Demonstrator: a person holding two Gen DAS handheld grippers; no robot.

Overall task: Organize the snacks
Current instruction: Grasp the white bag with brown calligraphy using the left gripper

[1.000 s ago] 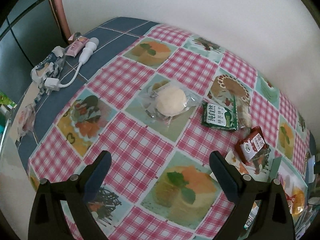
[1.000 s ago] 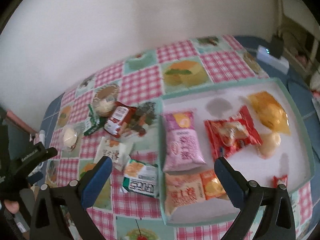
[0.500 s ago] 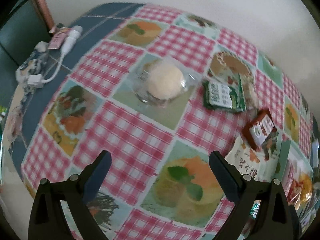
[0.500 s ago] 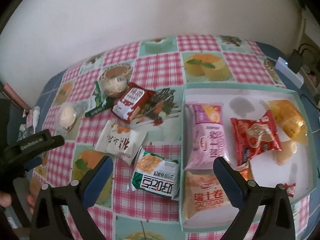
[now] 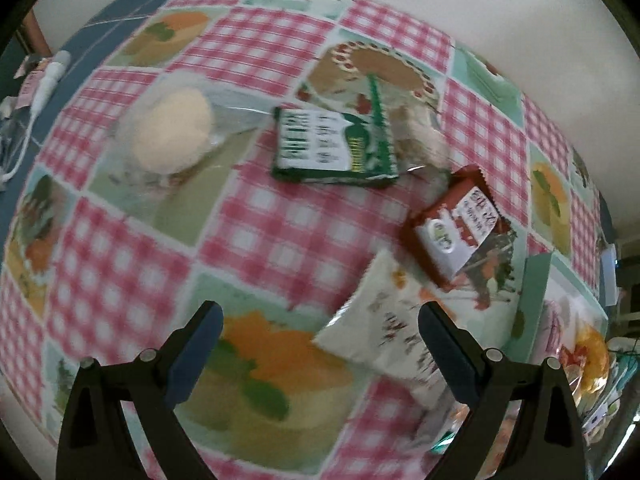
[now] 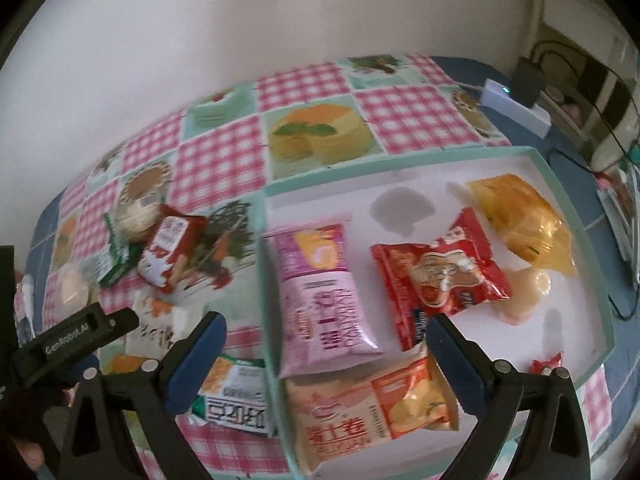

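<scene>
Legibly, "GenRobot.AI" on left tool [image 6: 80,330] (jaws apart)

Open checkered cloth lying at nine o'clock, packets crowding three o'clock

Bare tablecloth [image 5: 256,236] is lying free between the wide-spread left gripper [image 5: 320,336] fingers; the white packet [image 5: 384,332] is blocking toward two o'clock, the tray wall [image 5: 536,304] standing beyond.

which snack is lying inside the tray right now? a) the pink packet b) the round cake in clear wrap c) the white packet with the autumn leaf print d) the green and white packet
a: the pink packet lies on the white floor of the tray, beside the red packet, while the other three snacks sit out on the checked tablecloth to the tray's left.
</scene>
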